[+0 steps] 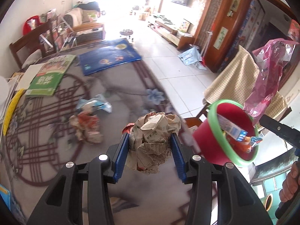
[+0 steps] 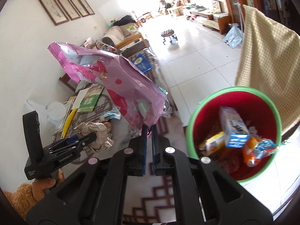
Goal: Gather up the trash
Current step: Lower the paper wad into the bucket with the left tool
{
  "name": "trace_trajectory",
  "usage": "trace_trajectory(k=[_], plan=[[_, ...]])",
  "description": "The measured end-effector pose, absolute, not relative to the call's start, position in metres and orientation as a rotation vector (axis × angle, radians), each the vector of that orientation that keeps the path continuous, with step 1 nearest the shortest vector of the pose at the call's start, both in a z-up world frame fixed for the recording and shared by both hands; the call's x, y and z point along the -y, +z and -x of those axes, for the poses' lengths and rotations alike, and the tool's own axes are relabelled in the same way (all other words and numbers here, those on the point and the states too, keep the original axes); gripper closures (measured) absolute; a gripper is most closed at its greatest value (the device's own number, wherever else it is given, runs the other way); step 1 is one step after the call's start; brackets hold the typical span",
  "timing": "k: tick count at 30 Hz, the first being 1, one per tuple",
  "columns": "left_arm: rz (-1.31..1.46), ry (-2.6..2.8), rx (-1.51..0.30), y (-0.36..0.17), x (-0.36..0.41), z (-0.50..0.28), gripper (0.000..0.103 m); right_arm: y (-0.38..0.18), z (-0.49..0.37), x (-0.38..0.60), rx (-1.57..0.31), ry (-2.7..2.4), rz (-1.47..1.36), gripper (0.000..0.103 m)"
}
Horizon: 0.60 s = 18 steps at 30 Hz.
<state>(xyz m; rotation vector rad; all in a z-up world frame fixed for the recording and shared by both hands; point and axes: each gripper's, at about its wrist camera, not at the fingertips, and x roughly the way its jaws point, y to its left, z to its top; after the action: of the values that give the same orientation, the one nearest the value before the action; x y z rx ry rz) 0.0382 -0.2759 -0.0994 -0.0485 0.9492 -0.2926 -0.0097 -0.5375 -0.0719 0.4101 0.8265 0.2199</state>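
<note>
You have a red bucket [image 2: 215, 112] with a green rim, holding a blue-and-white carton [image 2: 233, 129] and an orange packet [image 2: 250, 154]. Your left gripper [image 1: 150, 140] has blue pads on black arms around beige printed newspaper [image 1: 153, 136]. Your right gripper [image 2: 149, 131] (same blue and black) pinches a pink bag [image 2: 116, 80] with red markings. Tablecloth [image 1: 120, 91]: grey, maroon lattice lines, pale blue flowers. On it: a green booklet [image 1: 49, 75] and a dark blue one [image 1: 109, 56].

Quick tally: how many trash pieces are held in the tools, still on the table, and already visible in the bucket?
Held in tools: 2, newspaper wad, pink bag
Loose on table: 2, blue-white wrapper, crumpled red-print paper
Visible in bucket: 4, others possibly buried
Total: 8
</note>
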Motion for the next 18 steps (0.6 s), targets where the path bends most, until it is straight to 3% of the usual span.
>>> trace_trajectory(k=[18], plan=[[0.001, -0.604, -0.958, -0.085, 0.427, -0.061, 0.061, -0.091, 0.057, 0.650, -0.817, -0.093, -0.554, 0.098]])
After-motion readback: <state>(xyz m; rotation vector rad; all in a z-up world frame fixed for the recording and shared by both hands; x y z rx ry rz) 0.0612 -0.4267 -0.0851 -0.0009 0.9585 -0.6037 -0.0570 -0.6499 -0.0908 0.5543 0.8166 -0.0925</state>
